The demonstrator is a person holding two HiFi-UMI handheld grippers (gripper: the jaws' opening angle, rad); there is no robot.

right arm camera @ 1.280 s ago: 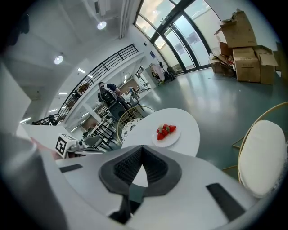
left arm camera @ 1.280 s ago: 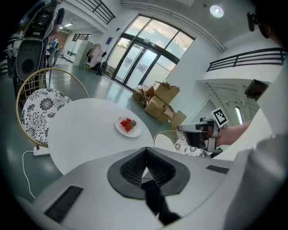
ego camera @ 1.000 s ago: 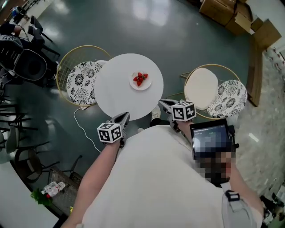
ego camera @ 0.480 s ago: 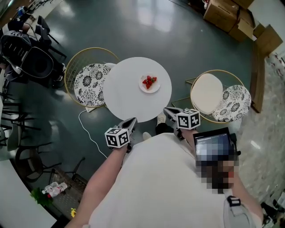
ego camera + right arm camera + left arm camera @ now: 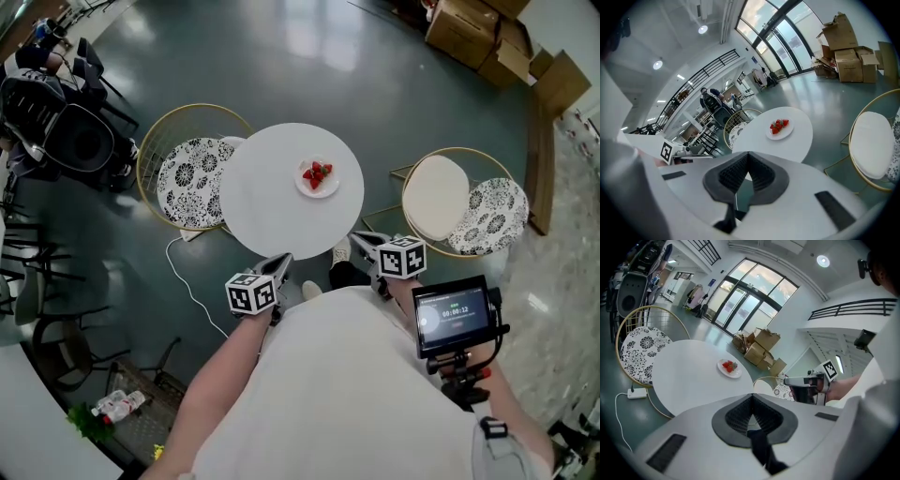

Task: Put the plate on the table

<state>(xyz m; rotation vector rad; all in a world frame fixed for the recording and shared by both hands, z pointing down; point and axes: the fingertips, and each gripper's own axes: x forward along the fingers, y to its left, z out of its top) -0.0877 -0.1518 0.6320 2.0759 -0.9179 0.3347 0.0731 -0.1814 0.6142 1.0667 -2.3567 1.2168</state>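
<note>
A small white plate with red strawberries rests on the round white table, right of its centre. It also shows in the left gripper view, plate on table, and in the right gripper view as plate. My left gripper hovers at the table's near edge, shut and empty. My right gripper is just off the near right edge, also shut with nothing in it. Both stand well short of the plate.
A gold wire chair with a patterned cushion stands left of the table. Another chair with a cream seat and a patterned cushion stands right. Cardboard boxes are far right, black chairs far left, a white cable on the floor.
The plate stays put on the table. Both grippers have drawn back a little toward me and stay shut. The head view has shifted slightly.
</note>
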